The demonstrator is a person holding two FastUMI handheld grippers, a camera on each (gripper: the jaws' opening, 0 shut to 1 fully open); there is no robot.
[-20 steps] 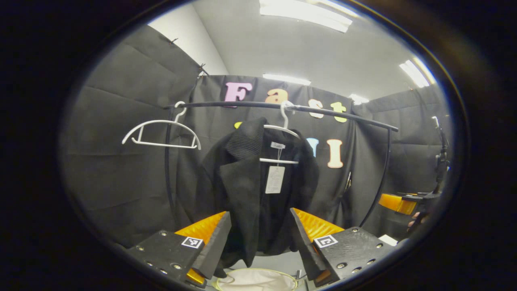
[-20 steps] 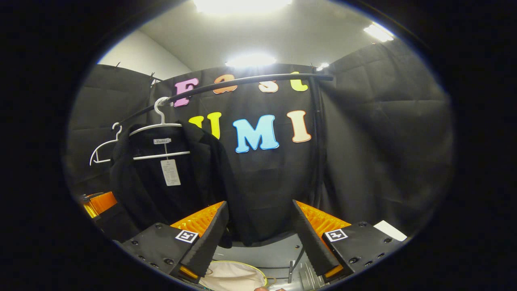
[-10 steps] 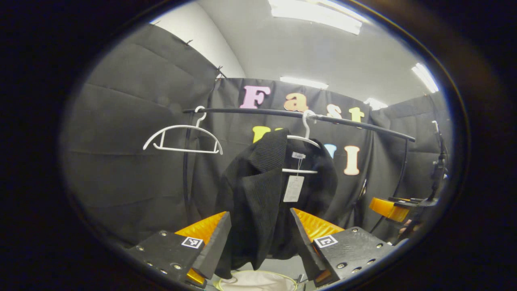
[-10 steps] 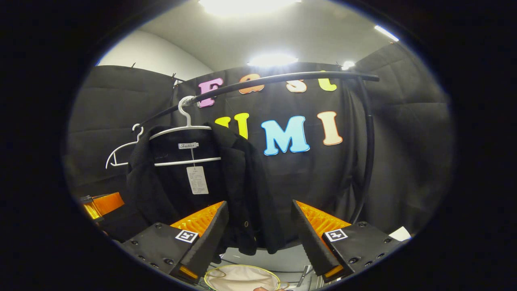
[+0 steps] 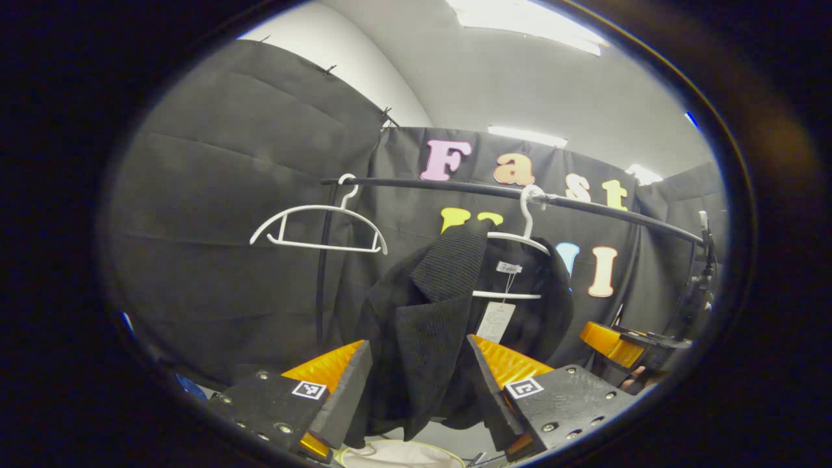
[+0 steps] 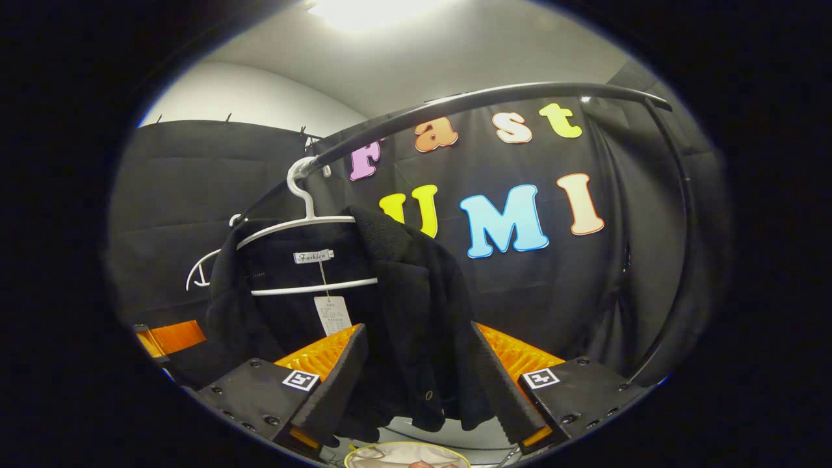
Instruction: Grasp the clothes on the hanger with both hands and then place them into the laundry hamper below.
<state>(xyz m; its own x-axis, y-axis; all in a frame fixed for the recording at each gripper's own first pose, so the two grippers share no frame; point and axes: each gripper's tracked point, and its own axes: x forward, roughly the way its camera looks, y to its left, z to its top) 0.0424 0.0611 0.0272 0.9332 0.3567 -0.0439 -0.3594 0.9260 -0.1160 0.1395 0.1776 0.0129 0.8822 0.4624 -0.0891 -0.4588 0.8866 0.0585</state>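
A black jacket (image 5: 448,325) hung on a white hanger (image 5: 513,237) from the black rail (image 5: 455,186), directly ahead of the left gripper (image 5: 419,390), whose fingers stood spread apart and held nothing; the jacket's front panel hung in the gap between them, though whether either finger touched the cloth could not be told. A paper tag (image 5: 495,322) dangled from the hanger's crossbar, just above that gripper's right-hand finger. A second, bare white hanger (image 5: 318,224) hung up and to the left of it on the same rail.

In the right gripper view, the right gripper (image 6: 419,390) was likewise released, its fingers wide, with the jacket's other front edge (image 6: 422,325) hanging between them. The hanger (image 6: 305,224) and tag (image 6: 333,315) sat above its left-hand finger.

Below both grippers, at the bottom edge, the pale fabric laundry hamper (image 6: 406,455) showed its yellow rim; what lay inside could not be made out. It also showed beneath the left gripper (image 5: 400,455).
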